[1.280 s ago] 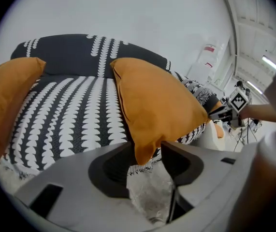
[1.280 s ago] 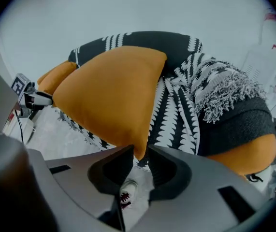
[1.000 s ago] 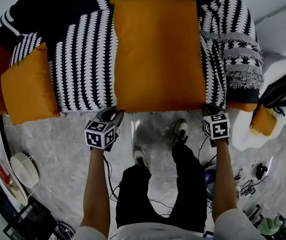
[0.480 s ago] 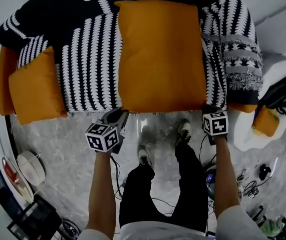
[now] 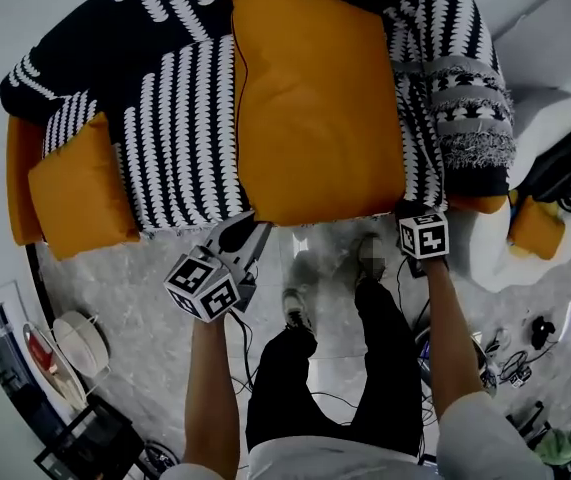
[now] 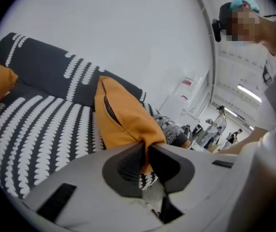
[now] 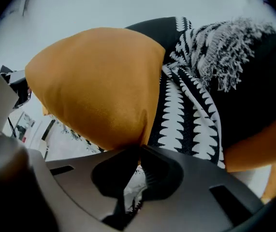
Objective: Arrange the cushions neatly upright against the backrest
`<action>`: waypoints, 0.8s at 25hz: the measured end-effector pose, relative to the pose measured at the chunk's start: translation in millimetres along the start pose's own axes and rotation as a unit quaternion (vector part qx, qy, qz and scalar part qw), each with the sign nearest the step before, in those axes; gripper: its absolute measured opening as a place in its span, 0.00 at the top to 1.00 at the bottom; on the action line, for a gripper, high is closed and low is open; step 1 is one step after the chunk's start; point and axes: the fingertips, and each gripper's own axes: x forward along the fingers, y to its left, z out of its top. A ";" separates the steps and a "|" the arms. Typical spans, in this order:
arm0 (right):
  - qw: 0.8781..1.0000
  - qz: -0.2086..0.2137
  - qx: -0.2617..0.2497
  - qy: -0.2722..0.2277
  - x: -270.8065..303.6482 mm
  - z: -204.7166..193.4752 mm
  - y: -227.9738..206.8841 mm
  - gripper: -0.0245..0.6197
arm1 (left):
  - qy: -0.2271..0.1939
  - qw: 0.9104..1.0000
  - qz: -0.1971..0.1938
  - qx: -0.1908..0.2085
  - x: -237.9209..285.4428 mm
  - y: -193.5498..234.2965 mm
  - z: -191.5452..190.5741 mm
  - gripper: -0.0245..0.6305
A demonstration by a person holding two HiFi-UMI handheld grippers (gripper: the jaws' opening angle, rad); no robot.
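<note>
Orange cushion [image 5: 315,108]: near corners pinched by left gripper [image 6: 146,153] and right gripper [image 7: 140,153], jaws just closed in. Its edge sits at the striped sofa [image 5: 175,138] front; grey floor [image 5: 125,278] lies open below.

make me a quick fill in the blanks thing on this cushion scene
1. The left claw pinches a near ____ of the big cushion.
2. The right claw pinches the other near corner of that ____-coloured cushion.
3. The throw under it is black and ____.
4. The small cushion lies on the ____ claw's side of the big one.

Missing words: corner; orange; white; left.

Note: both claws have just been closing, each with a cushion corner between its jaws.
</note>
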 end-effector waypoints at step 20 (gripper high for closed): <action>0.995 0.004 0.085 -0.051 -37.3 -15.7 -36.4 0.93 | 0.045 0.986 -0.144 0.077 76.5 -147.0 75.7 0.89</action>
